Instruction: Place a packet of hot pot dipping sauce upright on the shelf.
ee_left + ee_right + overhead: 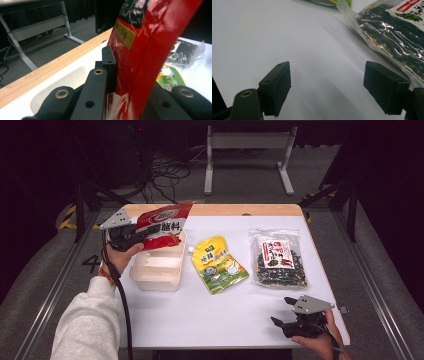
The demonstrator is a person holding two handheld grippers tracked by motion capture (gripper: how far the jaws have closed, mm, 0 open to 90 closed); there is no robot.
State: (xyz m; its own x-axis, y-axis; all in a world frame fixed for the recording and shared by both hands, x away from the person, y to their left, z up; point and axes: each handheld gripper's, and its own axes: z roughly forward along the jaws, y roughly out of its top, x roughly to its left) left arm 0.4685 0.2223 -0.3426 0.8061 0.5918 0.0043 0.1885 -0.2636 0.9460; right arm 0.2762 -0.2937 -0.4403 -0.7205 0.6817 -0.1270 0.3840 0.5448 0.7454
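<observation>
A glossy red pouch (165, 222) hangs tilted above the far end of a cream tray (155, 270), and my left gripper (145, 234) is shut on its lower edge. In the left gripper view the red pouch (150, 50) stands pinched between the black jaws, and one fingertip (108, 60) presses its side. The cream tray (62, 80) lies below. My right gripper (281, 311) hovers near the table's front right corner. It is open, and in the right gripper view (332, 90) there is bare white tabletop between the pads.
A yellow-green spouted pouch (220, 265) lies flat at the table's middle. A clear bag of dark dried goods (277, 259) (392, 37) lies to its right, just beyond the right gripper. The table's far edge is a wooden strip (215, 210).
</observation>
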